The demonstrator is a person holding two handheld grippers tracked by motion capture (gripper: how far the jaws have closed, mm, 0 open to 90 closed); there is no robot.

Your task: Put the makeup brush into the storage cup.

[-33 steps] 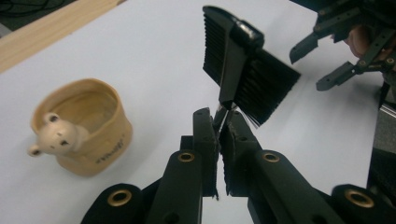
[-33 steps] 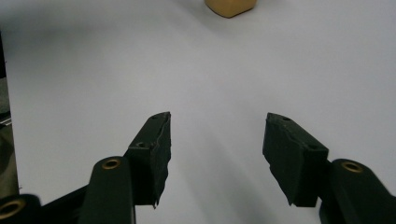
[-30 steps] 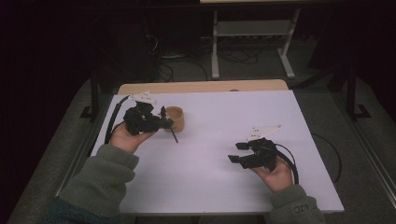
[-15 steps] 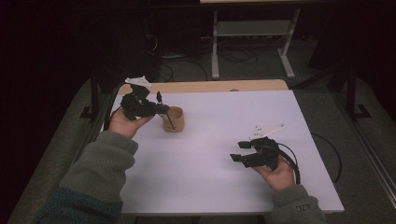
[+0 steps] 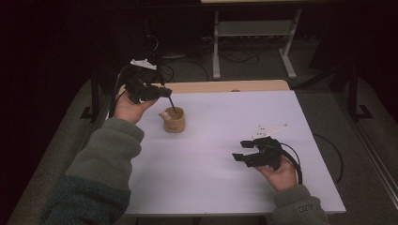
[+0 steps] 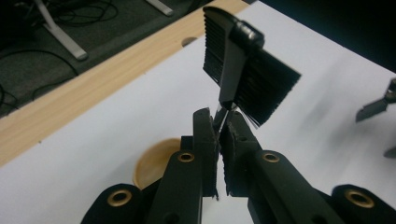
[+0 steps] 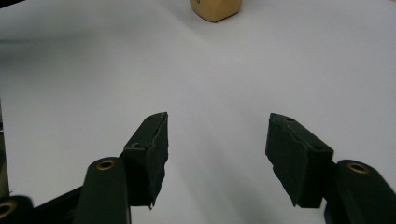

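Brush work at a white-covered table (image 5: 225,154) appears to be midway: a person's left gripper (image 5: 159,92), raised at the far left of the sheet, has its jaws clamped tight on the thin handle of a small black double-sided brush (image 6: 247,74), a comb-like tool with rows of bristles on both faces. In the high view the handle slants down to the mouth of a tan wooden cup (image 5: 173,120), which stands upright on the sheet just below and right of that gripper; whether the tip is inside the cup or merely above its rim cannot be told. In the left gripper view the brush head stands clear above the jaws, with the cup's rim (image 6: 156,161) below them. Judged from this, the pick-up of the brush is done, while setting it into the cup, or carrying it elsewhere, is left. The right gripper (image 5: 246,155) sits low at the near right, well apart from the cup, jaws moderately wide and holding nothing; its own view shows bare sheet between the pads (image 7: 154,140). Count: two grippers, one brush, one cup, one table; a metal stand (image 5: 253,33) and loose cables lie on the floor beyond.
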